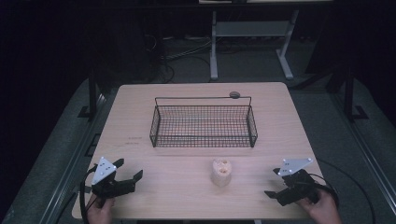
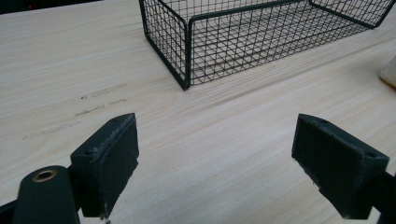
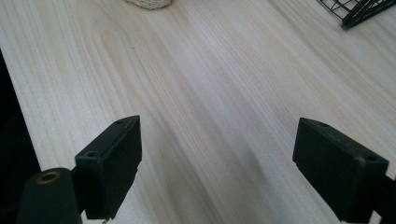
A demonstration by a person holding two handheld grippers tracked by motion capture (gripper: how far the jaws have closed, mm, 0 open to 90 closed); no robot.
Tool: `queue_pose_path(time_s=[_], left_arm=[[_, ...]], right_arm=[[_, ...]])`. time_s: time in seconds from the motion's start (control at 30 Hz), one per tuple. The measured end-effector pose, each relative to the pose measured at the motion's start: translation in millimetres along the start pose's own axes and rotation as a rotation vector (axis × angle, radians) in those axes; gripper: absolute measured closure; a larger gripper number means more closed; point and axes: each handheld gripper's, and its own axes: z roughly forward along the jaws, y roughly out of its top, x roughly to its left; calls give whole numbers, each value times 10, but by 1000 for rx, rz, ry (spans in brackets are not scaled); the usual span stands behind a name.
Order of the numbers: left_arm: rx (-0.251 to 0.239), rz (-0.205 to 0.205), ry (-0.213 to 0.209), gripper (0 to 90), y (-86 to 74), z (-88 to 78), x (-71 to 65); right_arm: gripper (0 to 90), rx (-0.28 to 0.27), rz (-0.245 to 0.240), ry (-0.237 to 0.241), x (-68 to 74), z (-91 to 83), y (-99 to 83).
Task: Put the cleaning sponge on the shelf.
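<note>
A black wire basket [image 1: 203, 121] stands in the middle of the pale wooden table [image 1: 135, 107]; it looks empty. A small beige, rough lump [image 1: 221, 171] stands in front of it, nearer the person. My left gripper [image 1: 129, 169] rests at the front left corner, open and holding nothing. It faces the basket's near corner [image 2: 187, 56], with the lump's edge [image 2: 388, 72] at the far right of the left gripper view. My right gripper [image 1: 272, 182] is at the front right, open and holding nothing. In the right gripper view, the lump [image 3: 148, 3] and a basket corner [image 3: 359, 9] lie beyond it.
A small round grey disc [image 1: 234, 94] lies at the table's far edge behind the basket. Faint pencil-like marks [image 2: 100, 91] are on the wood left of the basket. A white desk frame [image 1: 214, 46] and cables are on the dark floor beyond.
</note>
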Motion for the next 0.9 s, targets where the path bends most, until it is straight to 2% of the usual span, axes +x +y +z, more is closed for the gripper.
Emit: queue_pose_path(time_s=[0.2, 0.37, 0.43, 0.53, 0.73, 0.77, 0.9], left_arm=[[0, -1, 2, 139, -2, 8, -2], [1, -3, 2, 139, -9, -2, -6], [1, 7, 1, 139, -9, -20, -7], [-6, -1, 5, 139, -13, -29, -9], [-3, -1, 10, 139, -15, -37, 11], [-3, 0, 11, 139, -16, -32, 9], [-3, -4, 11, 139, -15, -26, 11]], right_arm=[[150, 2, 1, 12, -21, 33, 30], [150, 9, -16, 28, 1, 51, 101], [150, 30, -47, 42, 15, 71, 178], [150, 39, -68, 52, 25, 63, 249], [150, 46, -84, 70, 11, 51, 332], [150, 46, -78, 99, -4, 52, 357], [150, 57, -88, 107, -17, 57, 391]])
